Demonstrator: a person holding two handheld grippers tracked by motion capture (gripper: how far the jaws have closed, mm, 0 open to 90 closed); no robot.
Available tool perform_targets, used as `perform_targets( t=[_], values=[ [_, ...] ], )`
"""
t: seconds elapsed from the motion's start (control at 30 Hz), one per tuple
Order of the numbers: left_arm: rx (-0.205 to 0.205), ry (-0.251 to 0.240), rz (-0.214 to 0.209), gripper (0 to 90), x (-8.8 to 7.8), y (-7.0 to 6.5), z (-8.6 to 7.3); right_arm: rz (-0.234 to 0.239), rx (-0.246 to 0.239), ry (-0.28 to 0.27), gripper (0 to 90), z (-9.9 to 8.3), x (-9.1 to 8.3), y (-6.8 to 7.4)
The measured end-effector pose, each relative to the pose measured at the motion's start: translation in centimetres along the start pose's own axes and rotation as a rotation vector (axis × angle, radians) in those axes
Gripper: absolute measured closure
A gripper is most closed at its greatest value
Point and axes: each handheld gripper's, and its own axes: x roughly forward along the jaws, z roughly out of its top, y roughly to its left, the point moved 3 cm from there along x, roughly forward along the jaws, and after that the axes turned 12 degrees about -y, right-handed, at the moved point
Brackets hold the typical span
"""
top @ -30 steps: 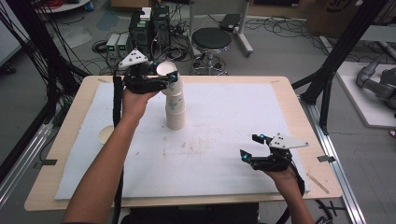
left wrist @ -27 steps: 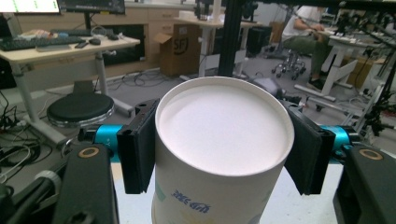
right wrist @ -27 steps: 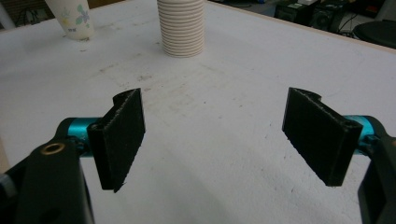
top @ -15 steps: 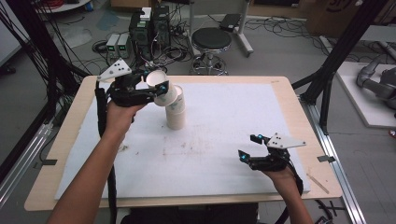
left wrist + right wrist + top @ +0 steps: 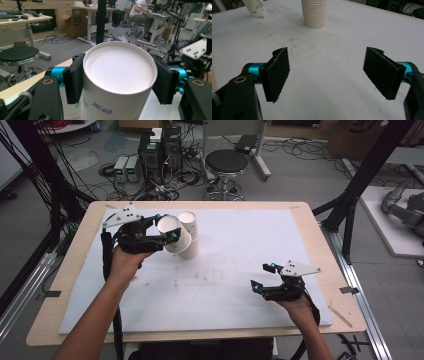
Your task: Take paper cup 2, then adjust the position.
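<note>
- Paper cup, white with a printed pattern (image 5: 171,232), sits right between the left claw's (image 5: 167,234) two black pads, tilted, its open mouth turned up toward the camera in the high view.
- In the left gripper view that white paper cup (image 5: 117,82) is pinched at both sides, a pad flat against each wall just below the rim: the left claw (image 5: 117,80) is closed on it.
- Just beside the held cup stands the tall stack of white paper cups (image 5: 189,236) on the white foam-covered surface (image 5: 240,270); whether cup and stack touch, I cannot tell.
- Right claw (image 5: 262,281) hovers low near the surface's front right, well apart from the cups.
- In the right gripper view the right claw's (image 5: 325,75) jaws gape wide with nothing between them, and the ribbed stack (image 5: 314,12) stands far ahead.
</note>
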Motion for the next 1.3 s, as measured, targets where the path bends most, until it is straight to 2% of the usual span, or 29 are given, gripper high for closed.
perform_targets(
  t=[0.23, 0.43, 0.77, 1.0, 1.07, 1.3],
  values=[
    [0.003, 0.017, -0.018, 35.3, 0.1, -0.5, -1.1, 0.011, -0.004, 0.013, 21.7, -0.3, 0.1, 0.3],
    [-0.01, 0.035, -0.033, 35.2, 0.3, -0.8, -1.9, 0.015, -0.004, 0.008, 21.7, -0.2, 0.0, 0.5],
    [-0.023, 0.058, -0.085, 35.2, 0.9, -1.7, -3.0, 0.044, 0.001, 0.0, 21.7, 0.0, 0.2, 0.9],
    [-0.021, 0.083, -0.129, 35.2, 1.4, -2.8, -4.0, 0.091, 0.017, -0.012, 18.4, 0.3, 0.6, 1.7],
    [-0.017, 0.095, -0.144, 35.2, 1.6, -3.1, -4.3, 0.099, 0.009, -0.012, 18.4, 0.3, 0.6, 1.9],
    [-0.016, 0.124, -0.186, 35.2, 2.2, -4.4, -5.1, 0.173, -0.011, -0.023, 18.5, 0.8, 0.7, 2.9]
  ],
)
